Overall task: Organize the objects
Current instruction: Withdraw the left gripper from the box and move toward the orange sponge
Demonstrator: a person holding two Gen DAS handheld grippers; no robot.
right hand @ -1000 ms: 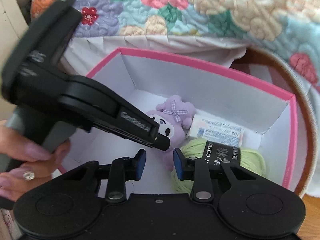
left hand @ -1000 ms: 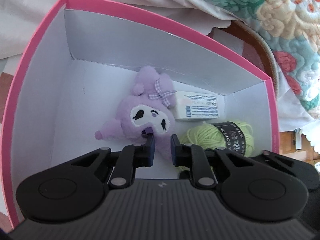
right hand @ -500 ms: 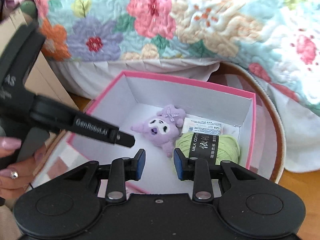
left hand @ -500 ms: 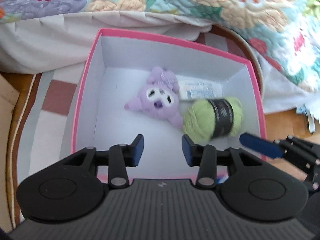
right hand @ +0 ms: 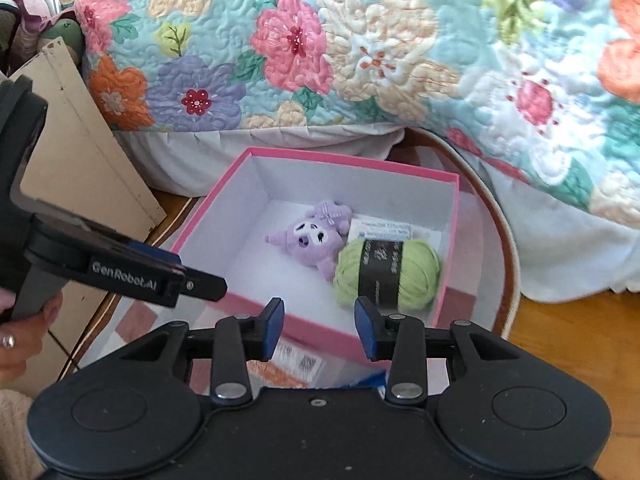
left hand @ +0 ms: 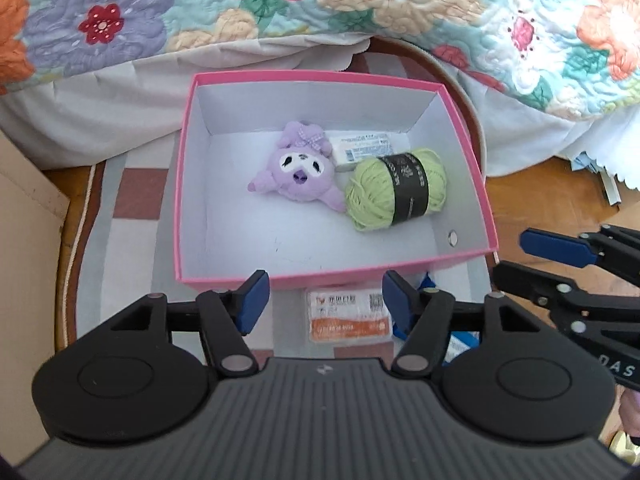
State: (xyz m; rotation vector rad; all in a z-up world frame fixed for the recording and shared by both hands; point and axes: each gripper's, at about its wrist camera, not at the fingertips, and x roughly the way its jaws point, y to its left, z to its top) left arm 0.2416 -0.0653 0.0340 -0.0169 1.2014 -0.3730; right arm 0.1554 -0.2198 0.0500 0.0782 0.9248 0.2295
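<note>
Left wrist view: both grippers hang empty over a pink box [left hand: 468,152] on a checked rug [left hand: 132,216].

Left gripper [left hand: 325,300] and right gripper [right hand: 319,328] have both just been opening, with nothing between the jaws (the left gapes wider). Inside the box lie a purple plush [left hand: 301,170], green yarn [left hand: 394,189] touching it, and a white packet [left hand: 362,149] behind them against the far wall. An orange packet [left hand: 347,320] lies outside, just beside the near wall.

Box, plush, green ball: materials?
Box: looks like paperboard, matte pink outside, white inside, with crisp folded corners. Plush: fuzzy purple fabric, stitched face. Green ball: wound yarn with visible strands and a black paper-like band.
</note>
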